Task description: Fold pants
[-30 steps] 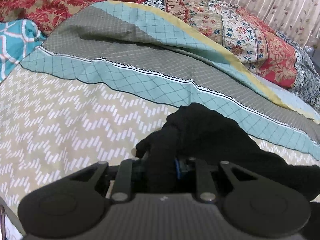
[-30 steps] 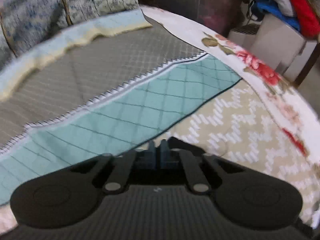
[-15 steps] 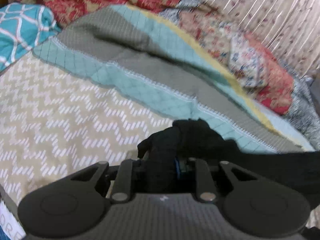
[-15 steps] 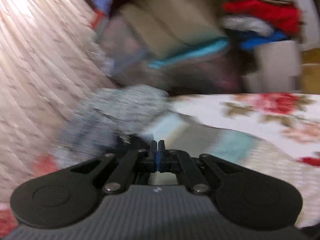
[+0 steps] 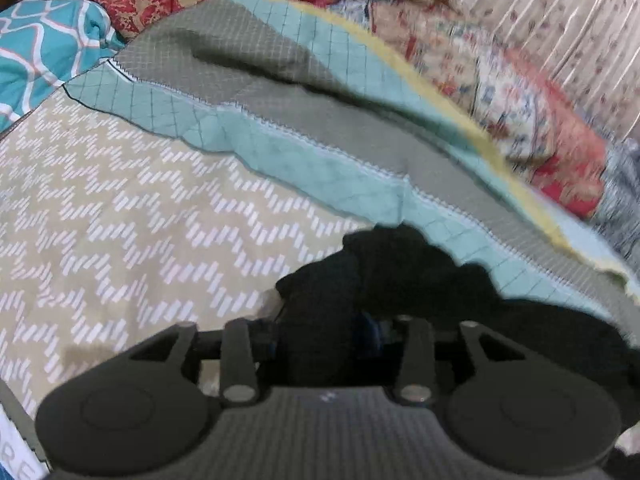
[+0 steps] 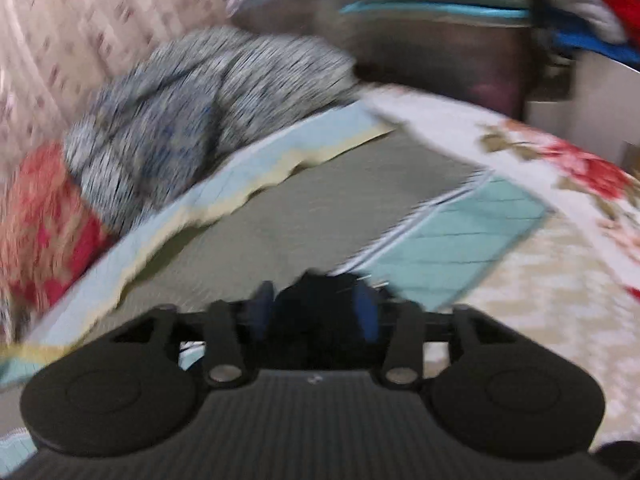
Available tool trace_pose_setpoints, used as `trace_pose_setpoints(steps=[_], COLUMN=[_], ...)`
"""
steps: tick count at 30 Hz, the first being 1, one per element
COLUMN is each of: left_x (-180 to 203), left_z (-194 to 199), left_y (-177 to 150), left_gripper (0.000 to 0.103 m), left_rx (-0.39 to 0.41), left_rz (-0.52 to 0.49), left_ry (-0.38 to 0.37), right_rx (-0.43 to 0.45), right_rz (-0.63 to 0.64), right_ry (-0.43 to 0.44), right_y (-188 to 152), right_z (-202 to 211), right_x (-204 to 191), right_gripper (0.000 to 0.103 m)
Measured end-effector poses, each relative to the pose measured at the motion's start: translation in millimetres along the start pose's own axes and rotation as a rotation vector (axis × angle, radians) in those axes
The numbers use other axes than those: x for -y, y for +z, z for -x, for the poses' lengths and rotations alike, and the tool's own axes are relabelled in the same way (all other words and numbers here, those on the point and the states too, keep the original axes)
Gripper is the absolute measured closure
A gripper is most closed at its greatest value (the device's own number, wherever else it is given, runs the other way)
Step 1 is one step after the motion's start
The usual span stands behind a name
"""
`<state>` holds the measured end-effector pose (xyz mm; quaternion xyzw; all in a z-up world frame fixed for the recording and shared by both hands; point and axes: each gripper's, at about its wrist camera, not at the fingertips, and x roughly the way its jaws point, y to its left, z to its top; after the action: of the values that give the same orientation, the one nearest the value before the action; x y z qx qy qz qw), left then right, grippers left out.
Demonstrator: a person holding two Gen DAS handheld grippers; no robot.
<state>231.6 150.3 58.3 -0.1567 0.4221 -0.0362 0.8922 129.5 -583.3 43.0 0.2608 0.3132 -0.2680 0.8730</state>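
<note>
The black pants lie bunched on the patterned bedspread. My left gripper is shut on a thick fold of the pants, which trail off to the right. In the blurred right wrist view my right gripper has its blue pads spread apart, with a bunch of the black pants between them. Whether the pads press on the cloth there is hard to tell.
The bedspread has beige chevron, teal and grey bands. A teal patterned cloth lies at the far left. Floral quilts and a grey speckled pillow line the striped curtain. A shelf with piled clothes stands beyond the bed.
My right gripper swung sharply over the bed and its pads went from shut to spread around black cloth. My left gripper kept its hold while its view tilted and shifted.
</note>
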Motion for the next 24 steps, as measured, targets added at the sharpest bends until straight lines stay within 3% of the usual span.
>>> trace_pose_setpoints(steps=[1,3,6,8,9,10,11,12,14,16,18,20,24], left_x=[-1,2,11,18,22,25,29,33,40,39,34,27,25], left_z=[4,8,-2,-14,-19,-26,-33,-42,-57,-68,-61,-40,10], left_y=[3,11,20,23,23,22,21,20,18,20,26,31,26], left_gripper=[0.052,0.046,0.039,0.021,0.019,0.018,0.019,0.022,0.059,0.064,0.065,0.065,0.065], left_rx=[0.022,0.069,0.062,0.062,0.064,0.060,0.052,0.043,0.036,0.015,0.031,0.092,0.189], left_rz=[0.005,-0.014,-0.052,-0.105,-0.132,-0.159,-0.184,-0.207,-0.256,-0.251,-0.179,-0.115,-0.090], left_ry=[-0.013,-0.022,-0.007,-0.007,0.001,0.013,0.021,0.030,0.075,0.090,0.071,0.023,-0.068], right_rx=[-0.016,-0.054,-0.126,-0.185,-0.194,-0.179,-0.162,-0.152,-0.148,-0.103,-0.038,0.010,0.074], right_rz=[0.017,0.015,-0.055,-0.091,-0.090,-0.084,-0.080,-0.074,-0.075,-0.111,-0.170,-0.250,-0.438], right_ry=[-0.010,-0.054,-0.126,-0.152,-0.168,-0.179,-0.193,-0.211,-0.195,-0.169,-0.109,-0.034,0.153], right_y=[0,-1,-1,-7,-9,-11,-11,-10,-8,-7,-1,7,22], right_z=[-8,-29,-63,-79,-84,-86,-87,-87,-89,-77,-61,-42,2], right_x=[-7,-21,-22,-24,-25,-27,-29,-30,-28,-29,-24,-14,13], right_gripper=[0.053,0.053,0.053,0.052,0.052,0.058,0.088,0.095,0.096,0.096,0.096,0.096,0.096])
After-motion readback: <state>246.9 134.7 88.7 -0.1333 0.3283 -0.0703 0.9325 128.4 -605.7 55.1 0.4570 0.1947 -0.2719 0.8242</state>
